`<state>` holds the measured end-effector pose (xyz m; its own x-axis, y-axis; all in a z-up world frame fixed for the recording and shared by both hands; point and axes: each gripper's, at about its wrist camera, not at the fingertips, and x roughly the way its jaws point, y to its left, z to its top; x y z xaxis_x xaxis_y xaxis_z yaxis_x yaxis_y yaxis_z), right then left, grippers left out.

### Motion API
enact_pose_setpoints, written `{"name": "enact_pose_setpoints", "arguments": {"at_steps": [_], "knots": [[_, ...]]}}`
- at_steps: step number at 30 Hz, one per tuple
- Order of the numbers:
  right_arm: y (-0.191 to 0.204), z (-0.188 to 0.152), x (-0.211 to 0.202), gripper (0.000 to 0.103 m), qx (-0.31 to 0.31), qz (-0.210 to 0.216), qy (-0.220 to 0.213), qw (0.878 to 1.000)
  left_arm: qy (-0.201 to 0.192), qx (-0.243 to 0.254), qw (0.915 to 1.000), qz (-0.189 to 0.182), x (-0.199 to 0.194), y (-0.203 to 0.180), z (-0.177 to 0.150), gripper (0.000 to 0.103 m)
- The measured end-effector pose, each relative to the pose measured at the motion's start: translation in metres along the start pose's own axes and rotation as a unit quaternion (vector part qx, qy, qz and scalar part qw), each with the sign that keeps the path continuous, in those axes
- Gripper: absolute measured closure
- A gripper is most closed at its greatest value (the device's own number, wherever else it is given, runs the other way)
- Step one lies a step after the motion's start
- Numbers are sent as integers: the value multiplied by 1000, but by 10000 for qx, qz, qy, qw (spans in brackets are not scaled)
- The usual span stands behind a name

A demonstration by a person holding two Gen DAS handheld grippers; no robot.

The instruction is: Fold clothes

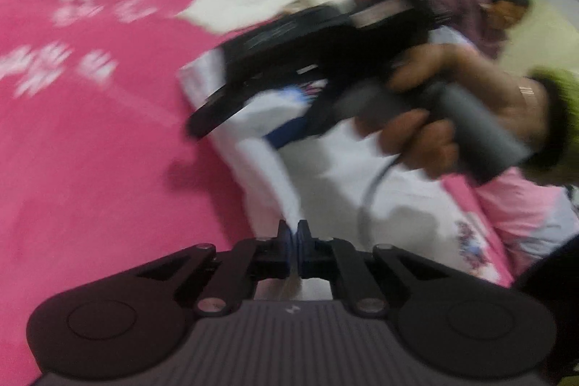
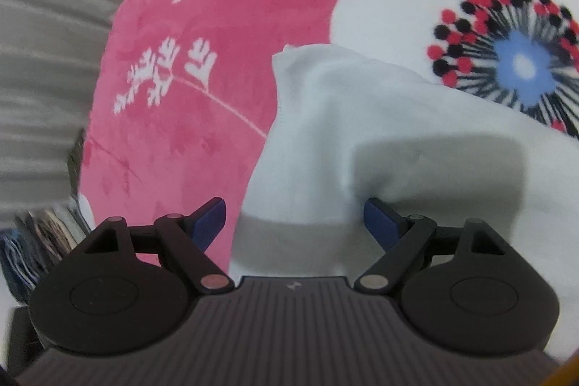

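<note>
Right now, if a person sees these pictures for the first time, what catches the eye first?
The bright pink blanket with its big white flower fills most of both views. A white garment lies on it, and the left claw is closed on a fold of it, at the bottom of its own view. The right claw stands open over the garment's edge.

Left gripper (image 1: 294,234) is pinching a fold of white garment (image 1: 325,176). Garment is lying on pink blanket (image 1: 90,132). A hand (image 1: 423,118) is holding the right gripper (image 1: 202,118) above it.
</note>
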<state>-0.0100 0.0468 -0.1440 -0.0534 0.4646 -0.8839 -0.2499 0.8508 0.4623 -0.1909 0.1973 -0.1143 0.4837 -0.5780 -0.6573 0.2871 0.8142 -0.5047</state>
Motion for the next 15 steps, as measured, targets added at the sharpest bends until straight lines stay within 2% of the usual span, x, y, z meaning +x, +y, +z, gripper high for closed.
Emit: {"name": "enact_pose_setpoints", "arguments": {"at_steps": [3,5,7,8,9,12,15], "knots": [[9,-4,0,22,-545,-250,6,9982,10,282,9994,-216,7,-16,7,100],[12,-9,-4,38,-873,-452,-25,9952,49,433,9984,-350,13,-26,11,100],[7,-13,-11,68,-981,-529,-56,9938,78,612,9968,-505,18,-37,15,100],[3,-14,-16,75,-988,-535,-70,9936,96,683,9959,-582,21,-42,16,100],[-2,-17,-22,89,-965,-528,-103,9939,116,753,9948,-677,24,-49,18,100],[-29,-28,-52,96,-745,-442,-375,9955,192,947,9904,-987,37,-67,23,100],[-60,-49,-85,98,-484,-346,-761,9953,356,1245,9823,-1355,54,-97,26,100]]}}
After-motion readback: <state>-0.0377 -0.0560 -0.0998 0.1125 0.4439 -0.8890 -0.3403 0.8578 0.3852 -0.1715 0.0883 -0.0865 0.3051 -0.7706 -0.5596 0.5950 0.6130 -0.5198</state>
